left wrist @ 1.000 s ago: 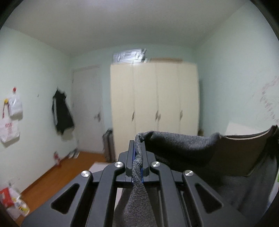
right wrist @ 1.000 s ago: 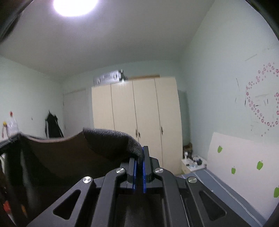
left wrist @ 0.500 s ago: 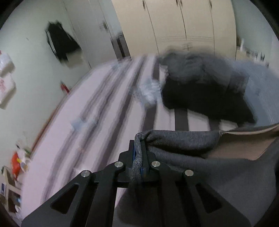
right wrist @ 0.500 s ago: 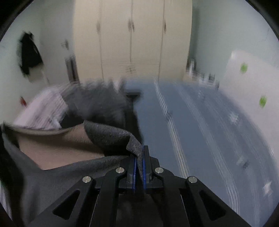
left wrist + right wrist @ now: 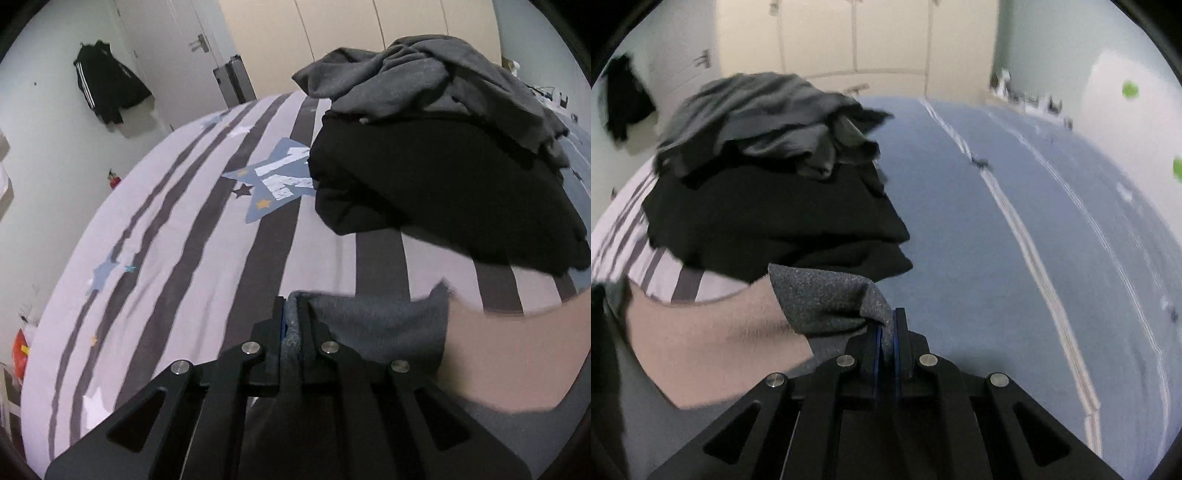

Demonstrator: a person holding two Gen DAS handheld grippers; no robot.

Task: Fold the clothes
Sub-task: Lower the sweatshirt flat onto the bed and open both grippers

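Observation:
A grey knit garment (image 5: pixel 373 325) with a pale beige lining (image 5: pixel 517 354) hangs stretched between both grippers above the bed. My left gripper (image 5: pixel 291 325) is shut on its left top corner. My right gripper (image 5: pixel 886 332) is shut on the right top corner of the grey knit garment (image 5: pixel 823 295), whose beige lining (image 5: pixel 713 343) sags to the left. Beyond it on the bed lies a pile of clothes: a black garment (image 5: pixel 443 177) with crumpled grey garments (image 5: pixel 424 74) on top. From the right wrist, the black garment (image 5: pixel 768 221) and grey garments (image 5: pixel 764 114) sit ahead-left.
The bed has a lilac cover (image 5: pixel 166 258) with dark stripes and stars on the left half and a blue cover (image 5: pixel 997 240) on the right. A cream wardrobe (image 5: pixel 857 37) stands past the foot. A black jacket (image 5: pixel 103 88) hangs on the left wall beside a door.
Both grippers have tipped down from facing the wardrobe and ceiling to facing the bed, carrying the grey garment with them. The pile of clothes has come into view close ahead.

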